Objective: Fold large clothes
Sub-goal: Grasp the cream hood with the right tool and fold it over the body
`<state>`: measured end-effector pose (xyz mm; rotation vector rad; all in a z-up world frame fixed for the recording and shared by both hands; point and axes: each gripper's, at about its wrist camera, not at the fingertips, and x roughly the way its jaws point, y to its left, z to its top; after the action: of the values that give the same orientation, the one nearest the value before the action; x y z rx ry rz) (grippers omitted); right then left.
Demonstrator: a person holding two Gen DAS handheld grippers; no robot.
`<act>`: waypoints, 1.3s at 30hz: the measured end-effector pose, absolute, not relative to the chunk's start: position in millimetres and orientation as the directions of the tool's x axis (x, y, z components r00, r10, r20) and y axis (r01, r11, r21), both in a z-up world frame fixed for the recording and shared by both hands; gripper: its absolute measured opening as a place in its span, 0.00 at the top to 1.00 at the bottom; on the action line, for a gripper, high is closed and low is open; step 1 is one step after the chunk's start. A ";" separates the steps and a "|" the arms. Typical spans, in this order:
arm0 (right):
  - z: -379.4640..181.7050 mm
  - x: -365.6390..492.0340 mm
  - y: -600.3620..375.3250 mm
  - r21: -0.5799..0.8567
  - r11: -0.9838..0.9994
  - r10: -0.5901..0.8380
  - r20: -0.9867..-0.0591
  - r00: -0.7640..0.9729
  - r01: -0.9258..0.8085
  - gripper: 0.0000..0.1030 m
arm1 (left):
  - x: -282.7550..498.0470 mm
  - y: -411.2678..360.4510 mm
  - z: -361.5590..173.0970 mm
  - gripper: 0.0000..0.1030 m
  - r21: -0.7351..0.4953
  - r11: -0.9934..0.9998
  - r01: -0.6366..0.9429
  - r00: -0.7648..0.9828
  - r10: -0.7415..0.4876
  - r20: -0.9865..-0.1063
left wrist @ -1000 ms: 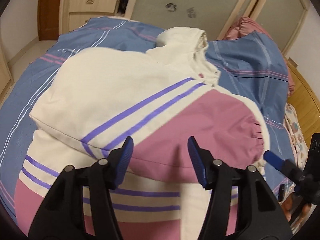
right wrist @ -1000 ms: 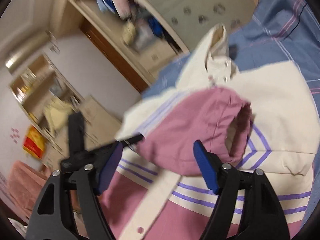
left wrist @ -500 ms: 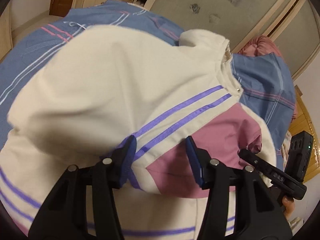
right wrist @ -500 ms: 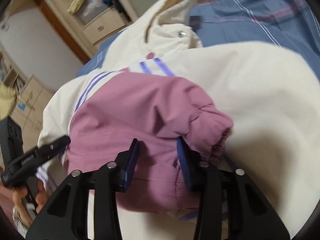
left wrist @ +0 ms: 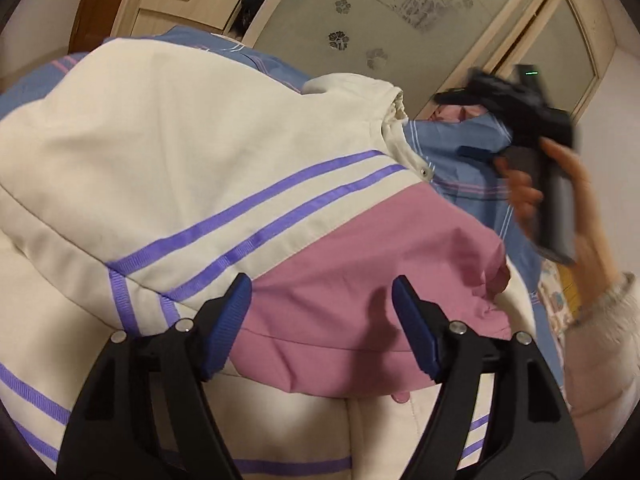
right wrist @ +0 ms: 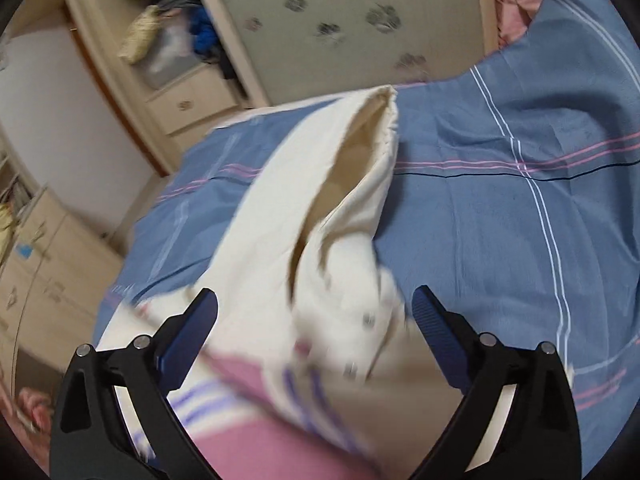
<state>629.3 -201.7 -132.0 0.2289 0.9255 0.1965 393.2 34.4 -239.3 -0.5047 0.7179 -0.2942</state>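
1. You are viewing a jacket (left wrist: 192, 152) showing cream panels, pink blocks and paired purple stripes.
2. You are seeing a bedsheet (right wrist: 500, 220) displaying blue ground with thin white and pink lines.
3. You are facing a frosted wardrobe door (left wrist: 384, 12) carrying grey flower prints.
4. You are holding black grippers wearing blue pads (left wrist: 228, 320).

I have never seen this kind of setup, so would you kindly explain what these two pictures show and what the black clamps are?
No robot here: a person holds hand-operated tongs, one in each hand, each with a camera looking along its blue-tipped fingers. One picture looks out from the left tongs, the other from the right tongs. A cream, pink and purple-striped jacket lies on a blue striped bedsheet, a sleeve folded across it. Both tongs are open and hold nothing. The left view also catches the person's right hand gripping its tool. The right view faces the jacket's hood, blurred.
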 end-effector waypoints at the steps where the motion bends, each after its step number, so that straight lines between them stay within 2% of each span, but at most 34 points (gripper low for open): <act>1: -140.1 646.1 -199.5 0.266 0.963 0.242 -0.779 0.579 -0.044 0.05 | 393.3 36.5 -240.2 0.28 -0.547 0.832 0.088 0.721 -0.432 -0.542; 6: -164.8 706.4 -177.1 0.305 0.952 0.236 -0.790 0.566 0.028 0.05 | 390.9 37.8 -242.0 0.28 -0.564 0.820 0.097 0.726 -0.446 -0.523; 9: -165.0 716.7 -153.5 0.206 0.978 0.155 -0.784 0.601 0.017 0.05 | 387.3 43.0 -245.1 0.28 -0.574 0.813 0.099 0.726 -0.454 -0.517; 10: -167.2 718.1 -148.5 0.168 0.986 0.122 -0.787 0.604 0.020 0.20 | 386.9 43.7 -245.5 0.28 -0.578 0.810 0.100 0.726 -0.457 -0.515; 11: -171.5 718.6 -144.1 0.143 0.990 0.110 -0.797 0.594 0.008 0.70 | 386.9 44.1 -246.0 0.28 -0.581 0.808 0.100 0.725 -0.459 -0.514; 12: -172.4 718.3 -142.8 0.146 0.989 0.114 -0.801 0.588 0.008 0.88 | 386.6 44.8 -246.5 0.28 -0.585 0.805 0.100 0.725 -0.461 -0.512; 14: -150.1 696.3 -142.7 0.169 0.985 0.155 -0.727 0.669 -0.045 0.93 | 386.3 45.6 -247.7 0.28 -0.590 0.801 0.100 0.725 -0.465 -0.508; 17: -97.0 626.1 -139.4 0.175 0.947 0.321 -0.556 0.767 -0.270 0.94 | 384.5 48.3 -248.4 0.28 -0.601 0.793 0.101 0.726 -0.472 -0.500; 20: -61.8 544.2 -141.3 0.149 0.872 0.479 -0.455 0.751 -0.466 0.94 | 377.6 60.8 -245.4 0.28 -0.659 0.744 0.106 0.749 -0.496 -0.440; 21: -52.6 499.5 -140.8 0.099 0.830 0.532 -0.438 0.725 -0.549 0.94 | 373.5 70.9 -242.8 0.28 -0.688 0.719 0.097 0.758 -0.502 -0.417; 25: -63.2 384.2 -135.8 -0.054 0.710 0.587 -0.507 0.632 -0.702 0.94 | 332.6 108.2 -205.6 0.27 -0.715 0.696 0.071 0.826 -0.443 -0.349; 27: -94.8 335.4 -131.0 -0.135 0.644 0.551 -0.601 0.579 -0.753 0.94 | 301.3 130.3 -184.5 0.22 -0.699 0.715 0.022 0.873 -0.354 -0.335; 29: -134.7 294.3 -128.2 -0.282 0.582 0.449 -0.670 0.591 -0.763 0.91 | 275.6 148.7 -172.0 0.20 -0.678 0.733 -0.049 0.898 -0.265 -0.352; 30: -147.8 282.5 -128.4 -0.309 0.565 0.414 -0.696 0.587 -0.765 0.87 | 266.0 155.6 -167.9 0.20 -0.663 0.744 -0.083 0.896 -0.235 -0.376; 31: -161.7 267.2 -132.1 -0.340 0.565 0.368 -0.711 0.598 -0.752 0.70 | 260.4 160.1 -164.5 0.20 -0.653 0.751 -0.098 0.891 -0.226 -0.394; 32: -169.4 250.5 -137.7 -0.369 0.567 0.345 -0.705 0.619 -0.736 0.41 | 254.9 162.7 -160.7 0.20 -0.646 0.757 -0.099 0.886 -0.229 -0.404; 34: -169.8 219.9 -150.2 -0.395 0.549 0.373 -0.673 0.639 -0.736 0.21 | 247.8 161.5 -152.5 0.20 -0.640 0.764 -0.080 0.886 -0.240 -0.397; 36: -161.4 200.9 -166.4 -0.392 0.561 0.390 -0.652 0.650 -0.730 0.21 | 248.1 150.7 -140.8 0.20 -0.620 0.783 -0.044 0.887 -0.255 -0.385; 39: -142.6 196.3 -188.4 -0.323 0.651 0.403 -0.621 0.673 -0.687 0.21 | 268.3 111.5 -128.9 0.20 -0.517 0.855 0.021 0.845 -0.292 -0.448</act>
<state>196.3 -188.4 -142.6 -0.5793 0.5363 0.6537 268.3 111.5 -128.9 -0.5234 0.5439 -0.1736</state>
